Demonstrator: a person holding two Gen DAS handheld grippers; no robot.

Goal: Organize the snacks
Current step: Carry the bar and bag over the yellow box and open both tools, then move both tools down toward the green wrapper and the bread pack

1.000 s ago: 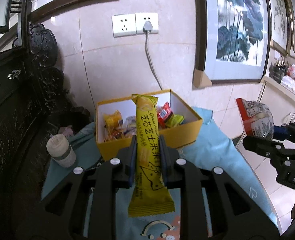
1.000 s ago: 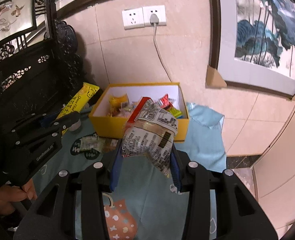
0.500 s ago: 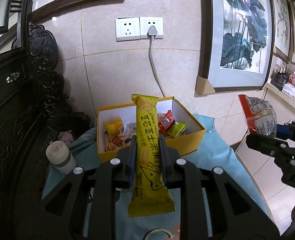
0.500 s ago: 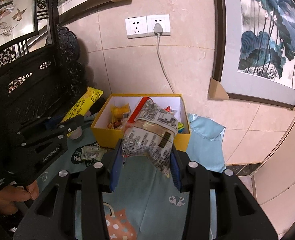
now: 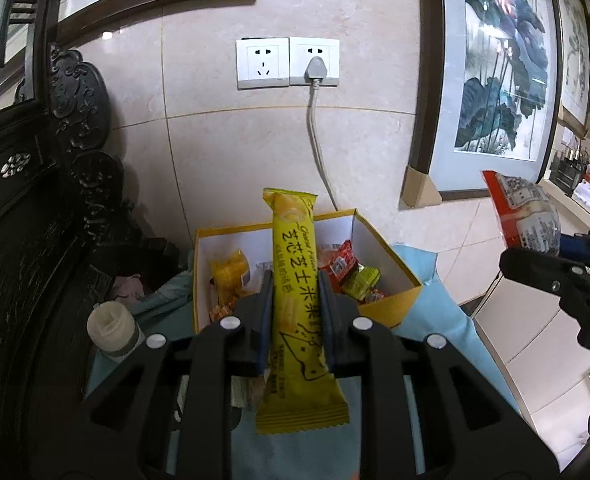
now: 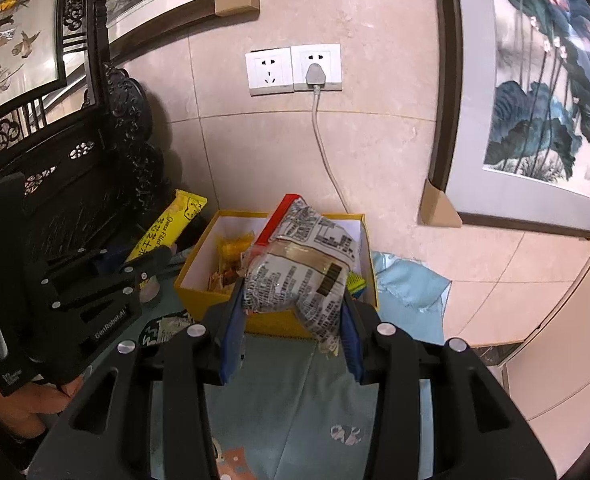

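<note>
My left gripper (image 5: 295, 292) is shut on a long yellow snack bar (image 5: 295, 264), held upright in front of the open yellow box (image 5: 405, 300). The box holds several small snack packets (image 5: 347, 264). My right gripper (image 6: 291, 300) is shut on a red-and-clear snack bag (image 6: 299, 256), held above the box's front wall (image 6: 271, 326). The right gripper and its bag (image 5: 523, 212) show at the right of the left wrist view. The left gripper and yellow bar (image 6: 167, 228) show at the left of the right wrist view.
The box stands on a light blue cloth (image 6: 407, 284) on a small table against a tiled wall with a socket and plugged cable (image 5: 315, 76). A small white bottle (image 5: 111, 332) stands left of the box. Carved dark furniture (image 5: 35, 208) is at left. A loose packet (image 6: 167, 328) lies before the box.
Both grippers have risen and drawn back slightly from the box while keeping their snacks. The box appears lower and smaller in both views.
</note>
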